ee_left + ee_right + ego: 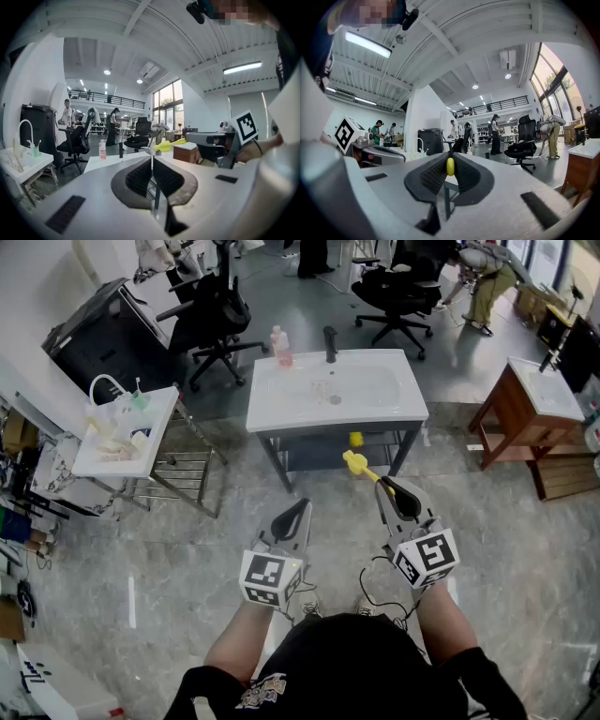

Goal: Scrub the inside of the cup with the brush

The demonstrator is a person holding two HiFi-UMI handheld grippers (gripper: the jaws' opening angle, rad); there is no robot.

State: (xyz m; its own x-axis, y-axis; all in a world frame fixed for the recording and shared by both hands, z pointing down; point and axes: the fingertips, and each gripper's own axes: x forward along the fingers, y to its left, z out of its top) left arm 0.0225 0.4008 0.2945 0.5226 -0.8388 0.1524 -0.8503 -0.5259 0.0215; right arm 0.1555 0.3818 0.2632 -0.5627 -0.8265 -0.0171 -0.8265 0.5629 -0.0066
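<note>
My right gripper is shut on a yellow brush, whose head sticks out forward and left toward the white sink. In the right gripper view the brush handle's yellow end sits pinched between the jaws. Level with it on the left, my left gripper is shut with nothing in it; its jaws meet in the left gripper view, where the brush shows off to the right. Both grippers hang over the floor, short of the sink. I cannot make out a cup for certain in any view.
A pink bottle and a black faucet stand on the sink's back edge. A smaller white basin on a frame is at the left, a wooden stand at the right. Office chairs stand behind the sink.
</note>
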